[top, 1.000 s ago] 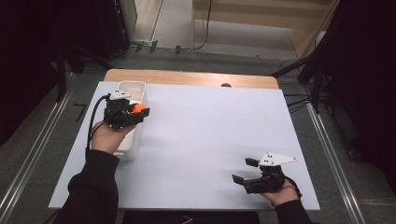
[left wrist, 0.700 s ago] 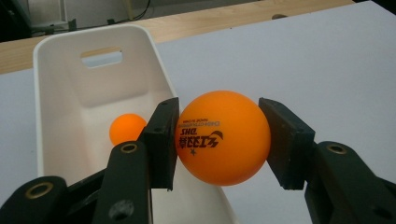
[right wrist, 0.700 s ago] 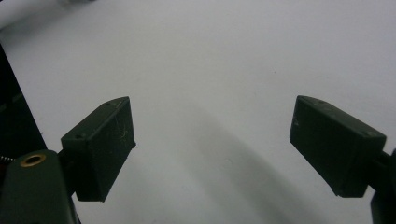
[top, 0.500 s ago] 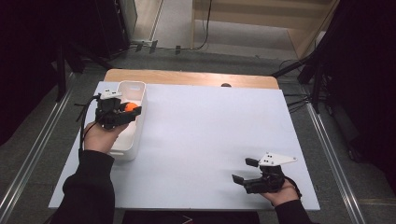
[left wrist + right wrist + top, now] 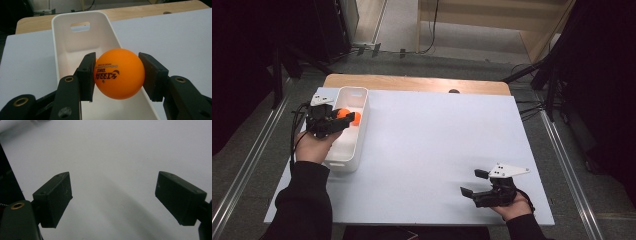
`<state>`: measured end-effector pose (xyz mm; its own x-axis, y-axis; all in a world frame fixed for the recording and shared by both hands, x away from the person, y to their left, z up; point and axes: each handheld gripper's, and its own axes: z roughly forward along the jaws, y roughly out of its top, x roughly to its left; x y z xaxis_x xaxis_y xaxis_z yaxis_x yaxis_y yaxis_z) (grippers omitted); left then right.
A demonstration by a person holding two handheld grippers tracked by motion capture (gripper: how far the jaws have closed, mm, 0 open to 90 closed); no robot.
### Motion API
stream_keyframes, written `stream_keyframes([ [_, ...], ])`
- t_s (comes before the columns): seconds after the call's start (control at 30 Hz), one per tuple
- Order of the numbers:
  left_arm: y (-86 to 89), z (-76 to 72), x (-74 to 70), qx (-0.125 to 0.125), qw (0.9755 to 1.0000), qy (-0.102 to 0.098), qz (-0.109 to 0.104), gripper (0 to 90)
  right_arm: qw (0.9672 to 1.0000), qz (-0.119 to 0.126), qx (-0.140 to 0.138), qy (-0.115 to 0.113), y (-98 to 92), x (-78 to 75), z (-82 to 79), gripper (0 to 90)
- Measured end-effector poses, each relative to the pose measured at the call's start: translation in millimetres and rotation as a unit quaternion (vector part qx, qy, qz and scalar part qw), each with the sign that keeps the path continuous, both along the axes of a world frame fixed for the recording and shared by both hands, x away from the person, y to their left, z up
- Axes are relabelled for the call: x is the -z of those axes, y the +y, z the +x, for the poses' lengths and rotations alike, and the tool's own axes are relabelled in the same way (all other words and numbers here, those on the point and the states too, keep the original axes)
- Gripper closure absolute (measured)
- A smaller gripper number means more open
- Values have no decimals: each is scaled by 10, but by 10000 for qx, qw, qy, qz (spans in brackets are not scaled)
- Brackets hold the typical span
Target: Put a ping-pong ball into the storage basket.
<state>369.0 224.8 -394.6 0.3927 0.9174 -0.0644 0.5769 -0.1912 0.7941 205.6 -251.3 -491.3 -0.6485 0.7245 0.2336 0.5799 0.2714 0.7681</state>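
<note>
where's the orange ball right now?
The orange ball is clamped in the left gripper, at the left of the high view, held over the white bin near the table's far-left corner.

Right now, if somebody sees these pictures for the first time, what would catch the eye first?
The orange table tennis ball, clamped between the fingers of the left gripper, stands out most; it hangs over the white bin at the table's left edge. Next is the right gripper, open with nothing between its fingers, low over the pale blue table cover at the near right.
</note>
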Motion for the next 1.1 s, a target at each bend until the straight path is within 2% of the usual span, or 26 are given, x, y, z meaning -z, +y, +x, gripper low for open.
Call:
stream_keyframes([
  [0.33,-30,13,51,-74,9999,10,82,506,10000,-15,-24,-1,1,4,4,125],
  [1.1,-44,51,169,-251,9996,111,115,505,10000,-19,-17,3,3,6,7,125],
])
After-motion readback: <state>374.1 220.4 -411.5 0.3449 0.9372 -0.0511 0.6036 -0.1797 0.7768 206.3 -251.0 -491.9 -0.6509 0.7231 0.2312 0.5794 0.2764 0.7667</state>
